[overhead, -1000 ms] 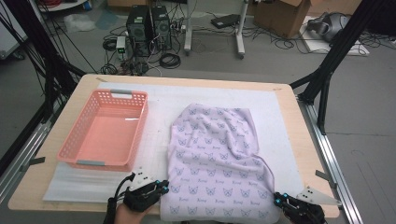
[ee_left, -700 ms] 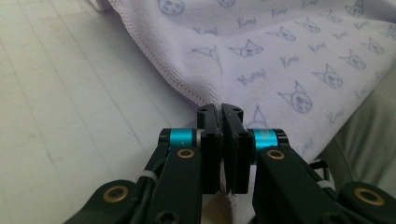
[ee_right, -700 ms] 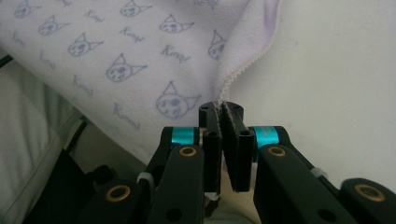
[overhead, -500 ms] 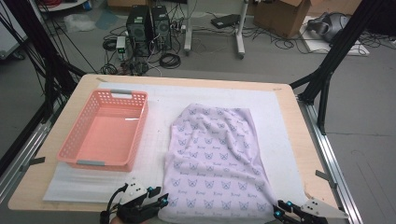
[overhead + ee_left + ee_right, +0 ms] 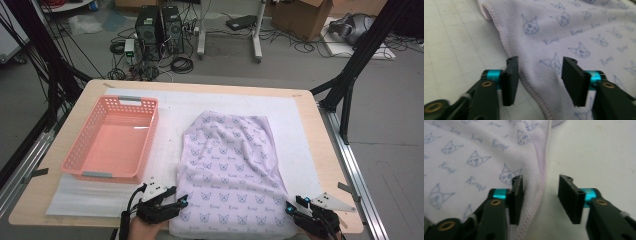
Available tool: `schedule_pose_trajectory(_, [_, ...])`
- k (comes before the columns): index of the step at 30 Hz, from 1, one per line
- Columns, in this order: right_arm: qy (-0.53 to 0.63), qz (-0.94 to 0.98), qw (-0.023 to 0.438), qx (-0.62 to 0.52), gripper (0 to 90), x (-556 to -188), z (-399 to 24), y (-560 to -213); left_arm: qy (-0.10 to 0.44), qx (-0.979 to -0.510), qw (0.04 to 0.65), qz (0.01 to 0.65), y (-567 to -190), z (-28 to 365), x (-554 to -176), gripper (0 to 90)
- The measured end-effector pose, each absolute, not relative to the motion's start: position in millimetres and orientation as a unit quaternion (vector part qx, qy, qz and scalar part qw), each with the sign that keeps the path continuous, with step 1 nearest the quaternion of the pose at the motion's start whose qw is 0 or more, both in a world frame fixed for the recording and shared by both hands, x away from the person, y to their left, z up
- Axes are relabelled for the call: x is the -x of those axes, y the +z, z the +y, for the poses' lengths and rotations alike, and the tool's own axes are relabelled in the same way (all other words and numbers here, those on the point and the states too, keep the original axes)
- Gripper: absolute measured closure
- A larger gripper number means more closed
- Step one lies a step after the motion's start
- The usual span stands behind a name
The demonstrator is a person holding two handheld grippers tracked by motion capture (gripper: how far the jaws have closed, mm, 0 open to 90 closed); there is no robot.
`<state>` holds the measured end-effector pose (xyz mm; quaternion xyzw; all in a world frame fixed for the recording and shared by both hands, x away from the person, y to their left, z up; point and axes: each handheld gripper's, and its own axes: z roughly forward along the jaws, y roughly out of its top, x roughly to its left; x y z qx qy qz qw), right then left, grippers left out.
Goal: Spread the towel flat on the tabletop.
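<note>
Cloth: a pale lilac cloth [image 5: 231,175] printed with small blue cat faces and script words lies spread on the white mat [image 5: 295,125], right of the table's middle. Its near edge reaches the table's front edge; its far edge is rounded and sits about mid-table. Soft folds run across it.

Cloth hem, left: in the left gripper view the stitched hem [image 5: 506,47] runs slantwise down between the jaws, with mat to its left and cloth [image 5: 574,32] to its right.

Cloth hem, right: in the right gripper view the stitched hem [image 5: 543,180] runs down between the jaws, with cloth [image 5: 474,152] to its left and bare mat [image 5: 599,147] to its right.

Left gripper: the left gripper [image 5: 181,202] sits at the cloth's near left corner. Its jaws have just been opening and stand apart, astride the hem, pads not pressing on it [image 5: 537,75].

Right gripper: the right gripper [image 5: 292,206] sits at the cloth's near right corner. Its jaws have just been opening and stand apart, the hem between them, nothing pinched [image 5: 540,195].

Hands: a hand [image 5: 145,229] shows at the bottom edge behind the left gripper.

Basket: a pink basket [image 5: 80,150] stands on the mat's left part, well apart from the cloth.

Table: a light wooden table [image 5: 330,165] carries the mat.
</note>
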<state>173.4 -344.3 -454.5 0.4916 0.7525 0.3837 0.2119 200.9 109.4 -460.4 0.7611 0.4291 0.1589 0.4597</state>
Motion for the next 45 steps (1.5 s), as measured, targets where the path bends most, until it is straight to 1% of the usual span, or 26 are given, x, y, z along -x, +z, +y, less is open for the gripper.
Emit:
schedule_pose_trajectory(1, [0.383, 0.753, 0.213, -0.491, 61.8, -174.2, -344.7, -454.6, 0.175, -0.762, 0.455, 0.425, -461.5, 108.7, -199.2, 60.9])
schedule_pose_trajectory(2, [0.384, 0.753, 0.212, -0.491, 69.0, -173.9, -345.3, -454.3, 0.186, -0.763, 0.453, 0.422, -462.3, 108.6, -198.1, 67.1])
schedule_pose_trajectory(3, [0.389, 0.755, 0.204, -0.488, 77.6, -174.1, -346.4, -454.2, 0.181, -0.765, 0.454, 0.420, -462.0, 109.7, -198.3, 72.8])
schedule_pose_trajectory(4, [0.394, 0.757, 0.196, -0.483, 83.9, -174.1, -346.6, -454.3, 0.169, -0.764, 0.457, 0.424, -461.4, 109.8, -198.7, 82.4])
schedule_pose_trajectory(5, [0.393, 0.759, 0.195, -0.481, 85.0, -173.4, -345.2, -454.1, 0.171, -0.767, 0.453, 0.422, -460.6, 109.1, -197.8, 84.1])
schedule_pose_trajectory(9, [0.396, 0.763, 0.178, -0.478, 85.8, -167.8, -346.9, -452.5, 0.147, -0.771, 0.452, 0.423, -457.6, 113.1, -190.9, 84.9])
schedule_pose_trajectory(13, [0.396, 0.775, 0.168, -0.462, 85.9, -152.5, -349.2, -449.0, 0.127, -0.772, 0.456, 0.424, -453.3, 120.9, -176.9, 84.9])
schedule_pose_trajectory(17, [0.393, 0.789, 0.158, -0.445, 86.0, -132.8, -350.6, -445.6, 0.121, -0.780, 0.457, 0.411, -450.3, 128.3, -159.2, 84.8])
schedule_pose_trajectory(19, [0.391, 0.794, 0.151, -0.442, 86.0, -125.0, -352.6, -446.7, 0.110, -0.783, 0.459, 0.404, -450.1, 131.5, -151.3, 84.5])
schedule_pose_trajectory(21, [0.390, 0.794, 0.149, -0.441, 85.7, -119.4, -353.8, -447.2, 0.104, -0.787, 0.464, 0.394, -449.7, 132.0, -146.3, 82.8])
schedule_pose_trajectory(22, [0.391, 0.793, 0.150, -0.442, 84.1, -118.1, -354.0, -446.8, 0.105, -0.785, 0.466, 0.394, -448.8, 132.0, -145.9, 79.2])
schedule_pose_trajectory(23, [0.394, 0.791, 0.149, -0.444, 80.3, -117.1, -353.9, -445.4, 0.108, -0.780, 0.472, 0.396, -447.7, 132.2, -147.3, 74.4])
schedule_pose_trajectory(24, [0.400, 0.784, 0.155, -0.449, 72.2, -117.5, -354.0, -443.7, 0.113, -0.773, 0.478, 0.401, -446.3, 132.4, -150.1, 64.2])
schedule_pose_trajectory(25, [0.407, 0.774, 0.163, -0.456, 66.7, -118.8, -354.4, -442.0, 0.117, -0.766, 0.484, 0.408, -445.1, 132.9, -153.7, 58.7])
schedule_pose_trajectory(27, [0.424, 0.757, 0.170, -0.467, 62.8, -124.0, -355.0, -438.3, 0.125, -0.752, 0.493, 0.420, -443.2, 133.9, -163.0, 51.8])
schedule_pose_trajectory(29, [0.428, 0.751, 0.178, -0.471, 60.7, -132.0, -352.7, -437.0, 0.131, -0.748, 0.493, 0.425, -443.3, 134.0, -173.2, 48.5])
schedule_pose_trajectory(34, [0.417, 0.753, 0.193, -0.471, 56.6, -159.9, -342.4, -440.4, 0.132, -0.743, 0.494, 0.432, -445.3, 132.1, -196.0, 45.9])
schedule_pose_trajectory(37, [0.417, 0.752, 0.190, -0.473, 56.2, -174.6, -334.7, -441.3, 0.130, -0.737, 0.498, 0.438, -445.6, 131.3, -204.3, 44.9])
schedule_pose_trajectory(45, [0.424, 0.754, 0.189, -0.465, 55.7, -196.7, -325.1, -440.0, 0.126, -0.745, 0.499, 0.423, -443.8, 129.5, -217.4, 43.7])
